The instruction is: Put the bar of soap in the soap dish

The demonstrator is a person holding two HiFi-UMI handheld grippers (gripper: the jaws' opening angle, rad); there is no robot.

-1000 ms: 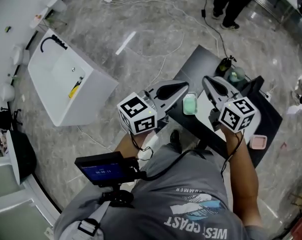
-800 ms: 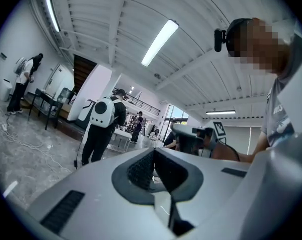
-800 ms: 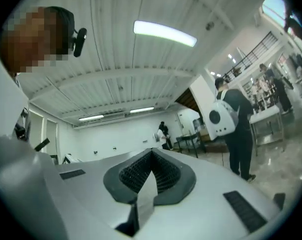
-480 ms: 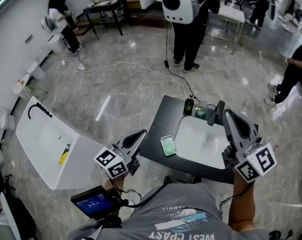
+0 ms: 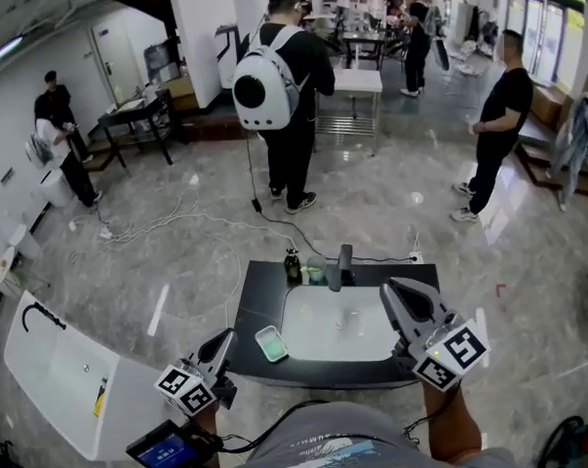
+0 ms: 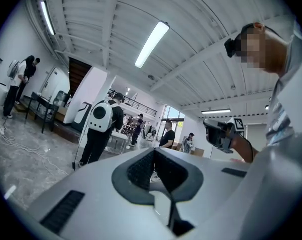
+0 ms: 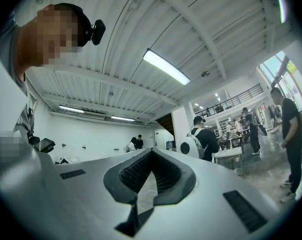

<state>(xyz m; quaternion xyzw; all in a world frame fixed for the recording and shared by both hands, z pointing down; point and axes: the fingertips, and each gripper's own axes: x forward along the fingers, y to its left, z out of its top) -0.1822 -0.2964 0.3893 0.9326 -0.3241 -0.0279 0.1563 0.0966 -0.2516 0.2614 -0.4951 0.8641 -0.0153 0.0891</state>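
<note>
Left gripper lower left, jaws pressed together, empty. Green soap dish lower centre on black counter, just left of sink; soap itself unclear. Right gripper lower right, jaws together, empty.

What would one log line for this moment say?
left gripper: shut, empty | right gripper: shut, empty | soap dish: on black counter, left of white basin, apart from both grippers
</note>
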